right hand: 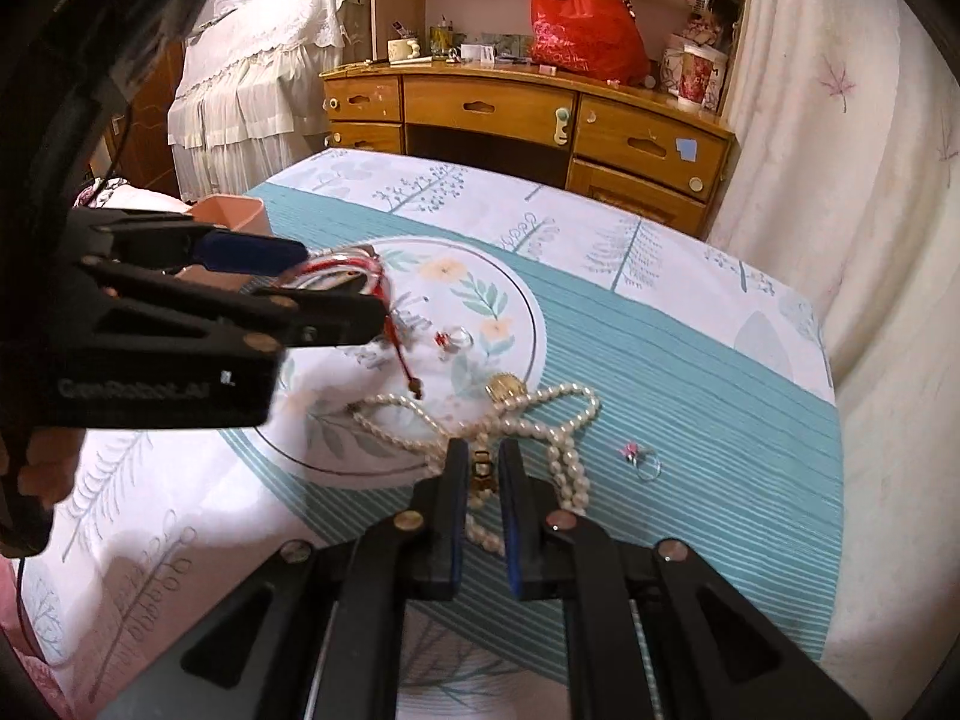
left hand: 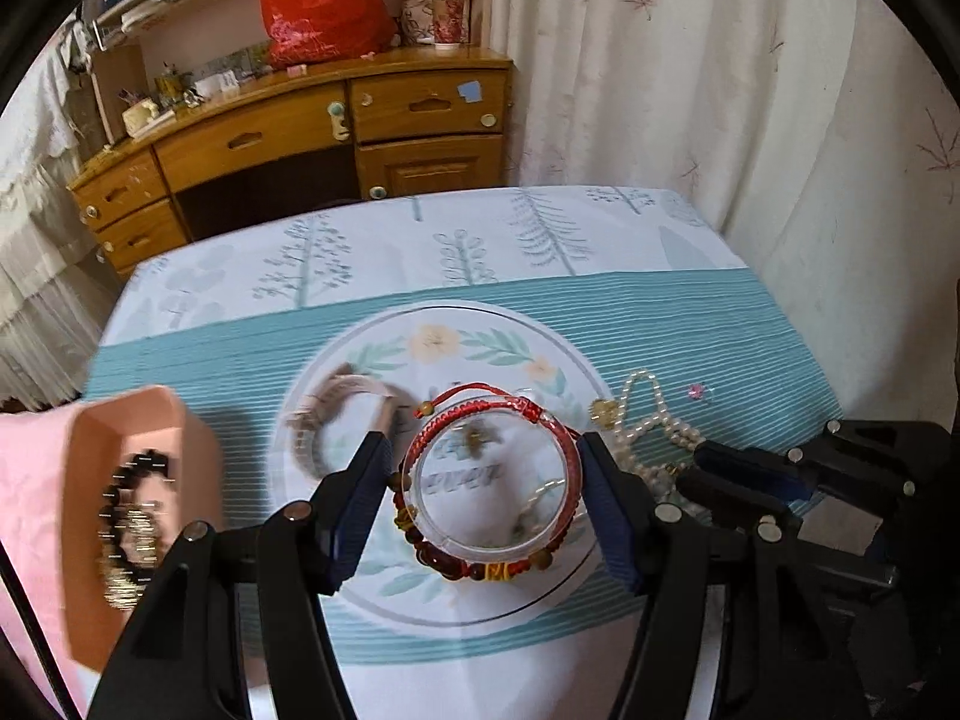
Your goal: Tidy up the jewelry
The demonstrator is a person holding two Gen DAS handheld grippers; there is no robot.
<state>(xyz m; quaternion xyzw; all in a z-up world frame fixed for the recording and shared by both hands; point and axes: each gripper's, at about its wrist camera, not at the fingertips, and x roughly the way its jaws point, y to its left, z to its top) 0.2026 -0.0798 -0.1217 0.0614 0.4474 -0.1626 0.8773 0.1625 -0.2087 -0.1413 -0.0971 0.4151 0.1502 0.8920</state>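
Inside pink box (left hand: 180,438), black bead bracelet (left hand: 129,516).

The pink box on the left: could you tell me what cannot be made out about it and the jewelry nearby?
- Left wrist view: pink box contents motion-blurred; only dark beads show.
- Right wrist view: left gripper hides most of the box and its bangles.
- Right wrist view: right gripper jaws cover the pearl necklace clasp.

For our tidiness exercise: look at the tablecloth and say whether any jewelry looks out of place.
Yes. A small pink ring lies alone on the striped cloth, apart from everything else. The pearl necklace sprawls in tangled loops half off the printed circle, while the pink box already holds a dark bracelet.
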